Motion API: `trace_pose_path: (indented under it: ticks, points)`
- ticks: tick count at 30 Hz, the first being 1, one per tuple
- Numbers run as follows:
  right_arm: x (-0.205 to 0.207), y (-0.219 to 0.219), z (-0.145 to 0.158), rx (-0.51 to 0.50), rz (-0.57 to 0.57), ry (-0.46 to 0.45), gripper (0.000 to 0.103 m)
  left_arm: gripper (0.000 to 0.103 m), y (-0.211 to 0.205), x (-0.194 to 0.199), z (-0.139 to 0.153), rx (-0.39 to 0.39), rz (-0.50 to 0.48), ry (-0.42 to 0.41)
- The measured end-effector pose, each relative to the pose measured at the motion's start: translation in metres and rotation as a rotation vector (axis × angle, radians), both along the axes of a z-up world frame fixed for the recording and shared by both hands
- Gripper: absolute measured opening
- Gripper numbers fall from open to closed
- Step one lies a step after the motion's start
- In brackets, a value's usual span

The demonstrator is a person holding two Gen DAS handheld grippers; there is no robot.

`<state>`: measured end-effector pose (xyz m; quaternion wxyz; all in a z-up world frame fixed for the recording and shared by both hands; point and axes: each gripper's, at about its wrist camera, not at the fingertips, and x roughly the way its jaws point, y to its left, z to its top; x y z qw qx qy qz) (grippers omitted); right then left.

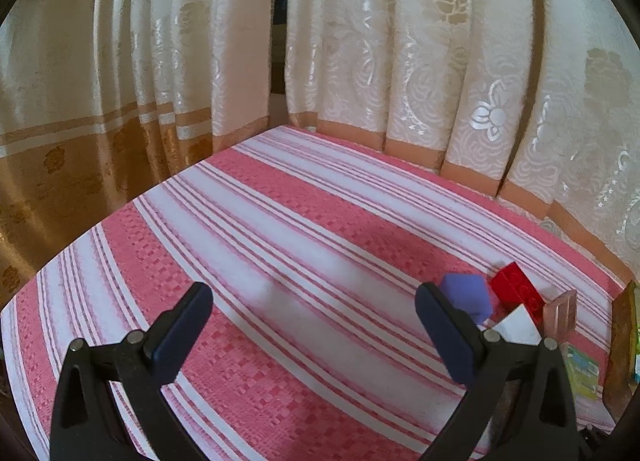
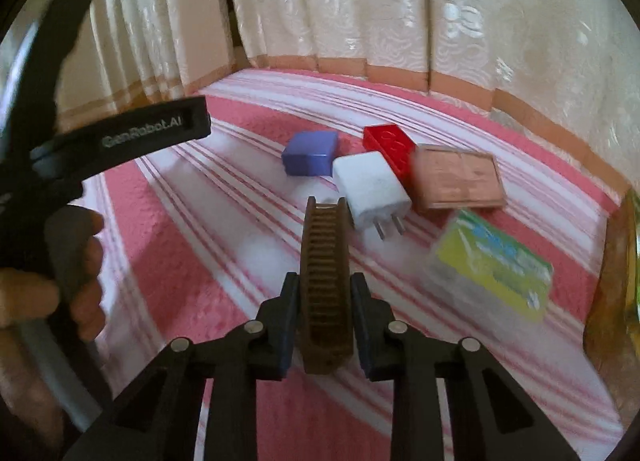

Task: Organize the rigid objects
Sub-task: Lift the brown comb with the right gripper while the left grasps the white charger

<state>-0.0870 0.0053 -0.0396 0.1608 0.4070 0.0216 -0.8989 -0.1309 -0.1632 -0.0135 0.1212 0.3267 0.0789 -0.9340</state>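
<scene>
Right wrist view: the right gripper (image 2: pixel 326 301) is clamped on a brown ridged comb (image 2: pixel 325 281), its long axis running straight out along the fingers toward the white charger (image 2: pixel 370 185). Around the charger cluster a blue box (image 2: pixel 310 157), a red block (image 2: pixel 390 147) and a pink case (image 2: pixel 458 177). The left gripper (image 1: pixel 314 301) hangs wide open and empty, farther from the charger.

Striped tablecloth (image 1: pixel 304 221); floral curtains (image 1: pixel 400 53)
</scene>
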Motion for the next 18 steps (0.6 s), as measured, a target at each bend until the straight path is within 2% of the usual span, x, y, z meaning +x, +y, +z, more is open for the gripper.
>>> trace_pose_path:
  ticks: [3, 7, 13, 15, 18]
  points:
    - [0.012, 0.029, 0.012, -0.108, -0.036, 0.034, 0.027, 0.103, 0.008, 0.002, 0.001, -0.010, -0.035, 0.019]
    - [0.025, 0.066, 0.030, -0.173, -0.103, 0.124, 0.027, 0.103, 0.024, 0.004, 0.002, -0.031, -0.090, 0.037]
    - [0.035, 0.110, 0.043, -0.128, -0.282, 0.240, 0.027, 0.103, 0.058, 0.006, -0.001, -0.011, -0.273, 0.037]
    - [0.035, 0.123, 0.047, -0.138, -0.313, 0.257, 0.027, 0.102, 0.076, 0.004, -0.002, -0.029, -0.353, 0.026]
    - [0.035, 0.132, 0.050, -0.094, -0.335, 0.285, 0.027, 0.102, 0.098, 0.001, -0.005, -0.075, -0.440, -0.006]
